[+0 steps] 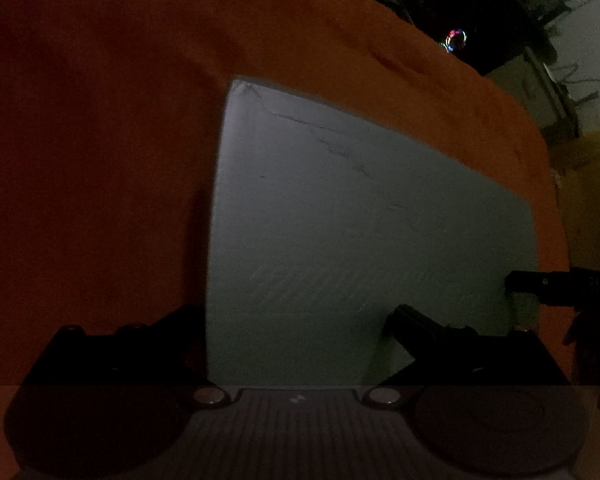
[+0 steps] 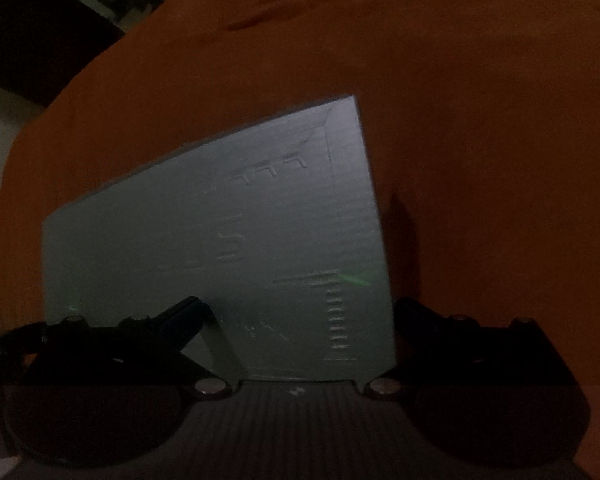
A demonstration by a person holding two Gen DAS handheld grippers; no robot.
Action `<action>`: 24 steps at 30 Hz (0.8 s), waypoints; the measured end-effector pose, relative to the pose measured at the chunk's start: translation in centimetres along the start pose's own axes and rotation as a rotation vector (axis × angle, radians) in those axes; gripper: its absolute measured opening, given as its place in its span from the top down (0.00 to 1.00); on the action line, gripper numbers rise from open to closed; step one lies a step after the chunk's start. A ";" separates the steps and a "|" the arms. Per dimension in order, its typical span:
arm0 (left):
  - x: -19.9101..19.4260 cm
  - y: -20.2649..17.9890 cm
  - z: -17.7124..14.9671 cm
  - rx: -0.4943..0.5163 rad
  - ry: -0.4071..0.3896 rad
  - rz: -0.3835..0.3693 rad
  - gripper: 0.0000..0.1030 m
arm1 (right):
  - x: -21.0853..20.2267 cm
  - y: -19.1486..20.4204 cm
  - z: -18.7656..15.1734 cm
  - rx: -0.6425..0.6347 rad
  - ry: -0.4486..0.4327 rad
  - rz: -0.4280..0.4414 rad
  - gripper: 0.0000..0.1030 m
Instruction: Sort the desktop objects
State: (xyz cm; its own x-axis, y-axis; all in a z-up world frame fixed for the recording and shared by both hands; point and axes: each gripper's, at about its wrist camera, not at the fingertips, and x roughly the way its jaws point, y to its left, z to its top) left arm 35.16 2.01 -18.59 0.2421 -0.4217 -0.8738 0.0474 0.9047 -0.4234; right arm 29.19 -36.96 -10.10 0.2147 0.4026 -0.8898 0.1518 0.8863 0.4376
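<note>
A flat pale grey-green board lies on an orange cloth. In the left wrist view the board [image 1: 340, 220] fills the middle, and my left gripper [image 1: 296, 320] is open with its fingers spread over the board's near left corner. In the right wrist view the same kind of board [image 2: 228, 240] shows embossed marks and a ruler scale, and my right gripper [image 2: 300, 312] is open over its near right corner. Nothing is held in either gripper. The scene is very dark.
The orange cloth [image 1: 100, 160] covers the table all around the board and shows in the right wrist view [image 2: 480, 140]. The other gripper's dark body [image 1: 560, 288] is at the right edge. Dark furniture with a coloured light [image 1: 456, 40] stands beyond the table.
</note>
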 end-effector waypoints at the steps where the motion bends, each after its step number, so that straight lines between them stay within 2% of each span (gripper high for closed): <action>1: -0.1 -0.1 0.0 -0.002 -0.006 0.003 0.00 | -0.2 0.0 -0.1 0.006 0.000 -0.002 0.00; 10: -1.3 -0.4 0.6 -0.028 -0.041 0.024 0.00 | -0.7 1.1 -1.2 0.028 -0.002 -0.012 0.00; 24: -6.5 -1.3 1.0 -0.052 -0.145 0.049 0.00 | -3.5 4.9 -2.0 0.004 -0.061 0.000 0.00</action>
State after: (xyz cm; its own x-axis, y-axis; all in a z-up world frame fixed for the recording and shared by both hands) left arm 34.50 3.62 -12.11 0.3804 -0.3601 -0.8518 -0.0175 0.9181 -0.3960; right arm 27.25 -33.55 -5.05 0.2736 0.3880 -0.8801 0.1554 0.8852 0.4386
